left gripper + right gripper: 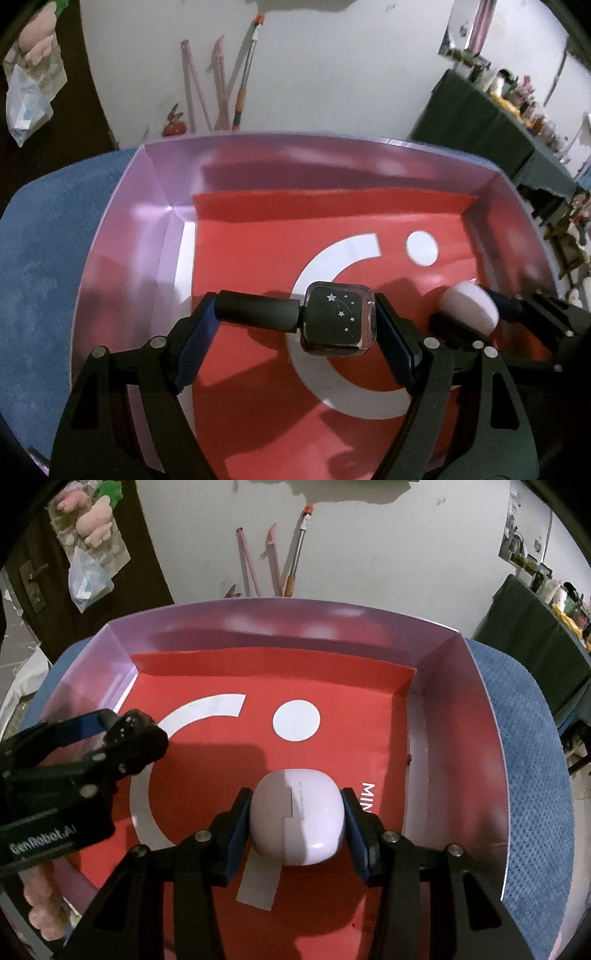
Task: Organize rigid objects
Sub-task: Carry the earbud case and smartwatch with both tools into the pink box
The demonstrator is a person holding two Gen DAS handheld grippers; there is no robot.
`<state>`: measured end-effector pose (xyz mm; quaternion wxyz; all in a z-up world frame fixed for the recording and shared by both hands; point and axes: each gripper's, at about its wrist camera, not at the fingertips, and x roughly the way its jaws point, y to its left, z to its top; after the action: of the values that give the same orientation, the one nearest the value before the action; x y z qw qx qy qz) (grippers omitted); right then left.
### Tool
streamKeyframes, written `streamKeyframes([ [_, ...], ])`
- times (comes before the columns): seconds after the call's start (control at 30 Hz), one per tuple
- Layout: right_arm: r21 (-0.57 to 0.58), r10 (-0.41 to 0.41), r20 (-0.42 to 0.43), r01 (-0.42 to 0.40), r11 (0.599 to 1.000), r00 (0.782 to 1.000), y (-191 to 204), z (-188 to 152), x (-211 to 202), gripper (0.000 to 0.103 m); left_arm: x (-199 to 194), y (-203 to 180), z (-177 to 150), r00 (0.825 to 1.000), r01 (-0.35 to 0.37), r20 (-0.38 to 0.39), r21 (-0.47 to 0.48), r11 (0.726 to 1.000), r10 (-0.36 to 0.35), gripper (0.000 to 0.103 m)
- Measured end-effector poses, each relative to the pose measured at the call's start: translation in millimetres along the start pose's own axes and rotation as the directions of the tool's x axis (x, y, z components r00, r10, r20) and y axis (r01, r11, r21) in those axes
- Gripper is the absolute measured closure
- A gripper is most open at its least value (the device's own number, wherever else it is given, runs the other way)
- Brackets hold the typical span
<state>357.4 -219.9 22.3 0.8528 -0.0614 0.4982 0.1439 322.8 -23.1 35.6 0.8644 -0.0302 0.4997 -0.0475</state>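
Note:
My left gripper (295,308) is shut on a black nail polish bottle (338,321) with silver stars. The bottle lies sideways, with its cap against the left pad and its glass body against the right pad. It hangs over the red floor of a pink-walled box (122,258). My right gripper (297,803) is shut on a pale lilac pebble-shaped case (299,819), also low over the red floor near the box's right wall (461,738). The right wrist view shows the left gripper (125,733) at the left with the bottle (127,722). In the left wrist view the case (471,306) shows at the right.
The box floor is a red sheet with a white arc (199,709) and a white dot (295,720). A white label strip (258,882) lies on the sheet under the case. The box rests on blue cloth (535,775). A dark cluttered table (480,122) stands at the right.

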Motion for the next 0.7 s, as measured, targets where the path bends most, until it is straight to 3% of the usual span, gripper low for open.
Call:
streamKeyframes([
  [0.13,-0.025,-0.028,-0.008,0.027,0.999,1.000,5.3,0.5,2.9,0.053,13.5,6.5,-0.1,0.996,0.041,-0.074,-0.041,0.998,-0.044,0.023],
  [0.33,-0.028,-0.032,-0.009,0.032,0.999,0.999,6.9,-1.0,4.0,0.053,12.4,4.2,-1.6,0.997,0.010,-0.077,-0.029,1.000,-0.012,0.023],
  [0.7,-0.021,-0.024,0.000,0.024,1.000,1.000,8.7,-2.0,2.7,0.052,12.4,2.4,-0.2,0.997,0.032,-0.071,-0.019,0.999,-0.033,0.023],
])
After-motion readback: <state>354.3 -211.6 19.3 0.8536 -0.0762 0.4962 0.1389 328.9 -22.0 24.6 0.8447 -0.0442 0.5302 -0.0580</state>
